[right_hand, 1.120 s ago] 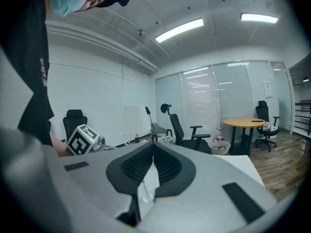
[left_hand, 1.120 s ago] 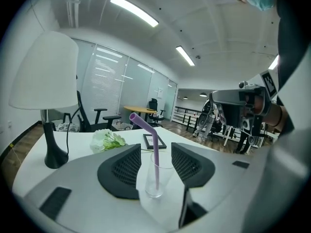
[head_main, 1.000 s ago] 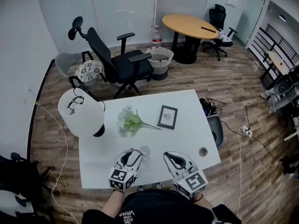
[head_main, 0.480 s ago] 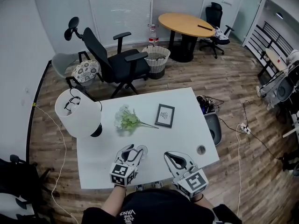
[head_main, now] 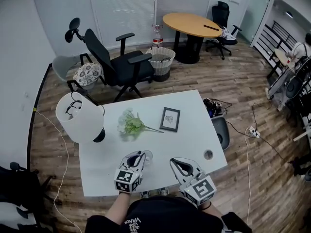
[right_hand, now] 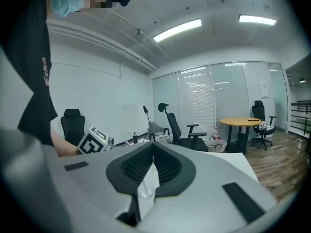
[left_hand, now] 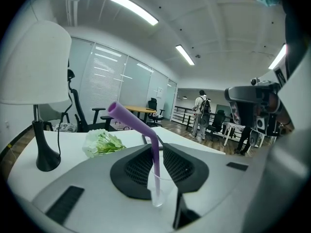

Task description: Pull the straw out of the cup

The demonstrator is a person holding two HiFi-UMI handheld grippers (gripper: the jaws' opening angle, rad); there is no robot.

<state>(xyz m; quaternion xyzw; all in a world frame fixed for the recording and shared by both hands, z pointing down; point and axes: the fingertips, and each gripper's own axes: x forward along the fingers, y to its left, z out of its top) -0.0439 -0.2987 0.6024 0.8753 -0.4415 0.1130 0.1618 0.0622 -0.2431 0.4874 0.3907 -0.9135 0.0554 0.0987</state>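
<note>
The left hand-held gripper has just been closing its jaws, and the purple straw stands between them. The pads appear to press on its upright part, though the contact is hard to confirm. The straw's lower end sits in the clear cup, which stands on the white surface right under the jaw tips. Beyond this hand-held gripper lie flowers, with a lamp off to its left. The right hand-held gripper hovers alongside with its jaws together.
</note>
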